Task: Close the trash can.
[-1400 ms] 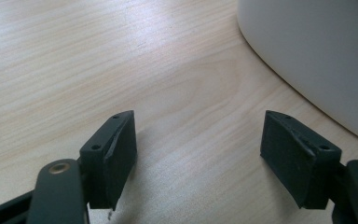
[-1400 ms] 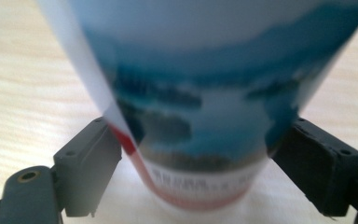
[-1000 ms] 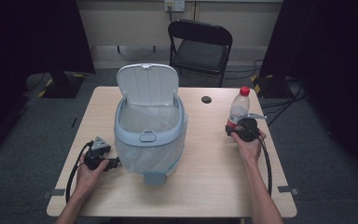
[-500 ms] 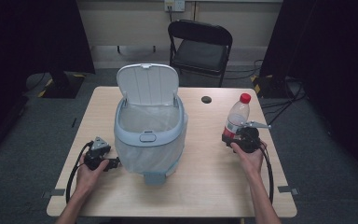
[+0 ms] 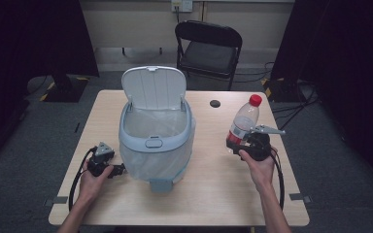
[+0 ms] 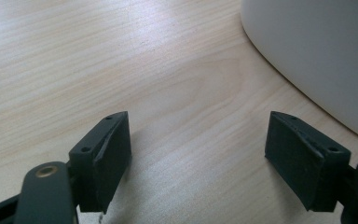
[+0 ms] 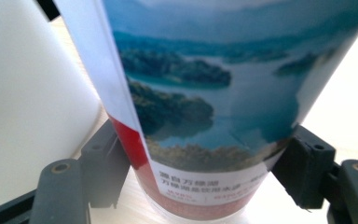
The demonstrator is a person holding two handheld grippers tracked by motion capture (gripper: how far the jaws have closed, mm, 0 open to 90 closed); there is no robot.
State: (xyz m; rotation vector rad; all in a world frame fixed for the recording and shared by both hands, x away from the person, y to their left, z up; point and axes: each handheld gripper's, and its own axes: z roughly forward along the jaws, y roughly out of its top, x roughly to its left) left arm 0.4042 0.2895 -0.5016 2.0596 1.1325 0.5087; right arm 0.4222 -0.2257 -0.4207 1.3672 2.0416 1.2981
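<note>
The right gripper (image 5: 245,144) is clamped on the labelled lower body of a plastic water bottle (image 5: 243,121), held upright just above the bench (image 5: 213,194). The bottle looks nearly empty, so probably light, thin-walled and easily dented; the glossy label may slip, making this low, stiffer grip sensible. Left of it stands the smooth, rounded pedal bin (image 5: 156,141), lid raised. The left gripper (image 6: 198,149) rests beside the bin, jaws just opened wider on nothing.

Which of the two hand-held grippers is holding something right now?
The right hand-held gripper: its jaws clamp the red-capped bottle. The left hand-held gripper rests open beside the bin, nothing between its jaws.
</note>
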